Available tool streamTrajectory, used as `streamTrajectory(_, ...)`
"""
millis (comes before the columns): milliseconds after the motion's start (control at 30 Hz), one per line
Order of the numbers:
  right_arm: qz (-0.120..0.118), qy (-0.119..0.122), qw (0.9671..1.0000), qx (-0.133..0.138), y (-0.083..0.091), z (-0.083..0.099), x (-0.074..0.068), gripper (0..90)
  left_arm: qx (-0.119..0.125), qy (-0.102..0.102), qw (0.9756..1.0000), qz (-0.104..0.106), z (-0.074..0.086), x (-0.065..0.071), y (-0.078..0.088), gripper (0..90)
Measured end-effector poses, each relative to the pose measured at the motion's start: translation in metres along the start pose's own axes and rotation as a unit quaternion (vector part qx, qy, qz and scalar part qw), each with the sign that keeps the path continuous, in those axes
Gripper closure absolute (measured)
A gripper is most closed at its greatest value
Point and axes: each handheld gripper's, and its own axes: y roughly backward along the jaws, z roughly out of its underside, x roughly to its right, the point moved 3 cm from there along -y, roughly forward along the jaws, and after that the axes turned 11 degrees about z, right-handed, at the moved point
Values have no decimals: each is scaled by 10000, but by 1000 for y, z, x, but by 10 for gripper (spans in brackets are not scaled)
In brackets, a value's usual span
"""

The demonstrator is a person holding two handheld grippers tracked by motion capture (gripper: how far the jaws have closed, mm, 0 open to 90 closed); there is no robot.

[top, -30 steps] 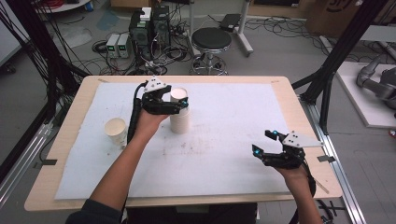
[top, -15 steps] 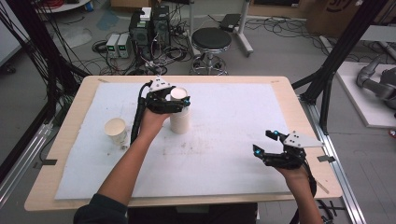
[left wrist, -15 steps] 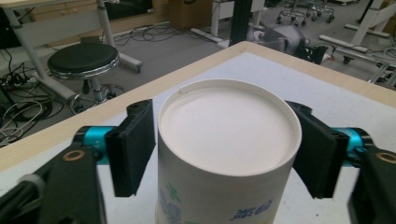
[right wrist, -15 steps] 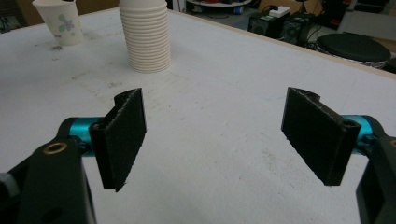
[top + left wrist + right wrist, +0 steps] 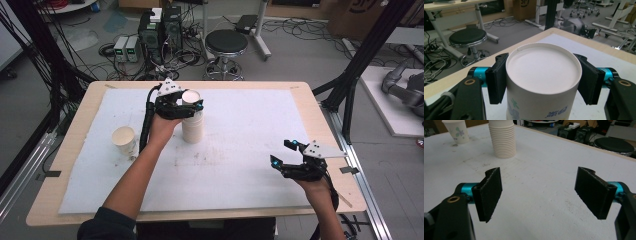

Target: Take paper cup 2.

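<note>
The stack of paper cups (image 5: 192,120) stands upright on the white mat (image 5: 240,165) that covers the counter (image 5: 320,110), toward the far left part of it. From the high view it reads as a pale column of nested cups, the sides ribbed by many rims set one over another. In the right gripper view the same ribbing shows plainly on the lower part of the stack (image 5: 502,138), which widens slightly upward. The top cup (image 5: 541,82) is white, with a smooth flat cover or base facing up inside a thin rim, and its side carries a small green and blue printed pattern.

The left gripper (image 5: 184,104) sits at the top of the stack, and its jaws have just been closing with the top cup between them. In the left gripper view the two black pads (image 5: 496,77) lie against opposite sides of the cup just below the rim, so the gripper holds the top cup.

A single paper cup (image 5: 124,140) with a flower print stands upright well to the left of the stack, apart from it.

The right gripper (image 5: 289,154) hangs over the near right part of the mat, well apart from the cups. Its jaws stand wide with nothing between them.
</note>
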Motion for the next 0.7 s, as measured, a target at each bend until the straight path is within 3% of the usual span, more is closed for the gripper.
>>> streamTrajectory(300,10,3,10000,16,0,0,0,227,208,-149,9997,17,-21,6,12,343)
streamTrajectory(467,-6,-16,10000,1,0,0,-1,227,442,-295,9986,-27,-37,12,25,343)
streamTrajectory(700,-4,-12,10000,0,0,0,-1,227,614,-368,9974,-9,-46,17,41,343)
